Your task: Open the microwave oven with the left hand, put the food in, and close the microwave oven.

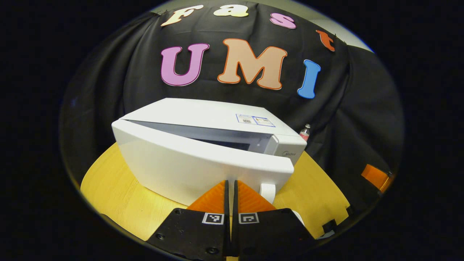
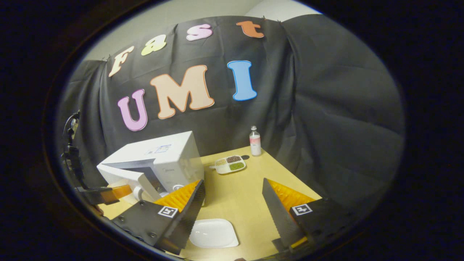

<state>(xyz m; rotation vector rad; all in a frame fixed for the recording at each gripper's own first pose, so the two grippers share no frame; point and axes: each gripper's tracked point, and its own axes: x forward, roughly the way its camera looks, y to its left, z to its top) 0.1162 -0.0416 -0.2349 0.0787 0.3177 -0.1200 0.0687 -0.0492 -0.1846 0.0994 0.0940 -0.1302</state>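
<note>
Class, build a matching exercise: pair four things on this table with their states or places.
Things:
1. white microwave oven
2. divided food tray
3. white square plate
4. small bottle

States:
a. stands at the table's far edge
b. door partly open
c. empty, nearest the right gripper
d. holds food, beside the microwave

Pairs: 1-b, 2-d, 3-c, 4-a
</note>
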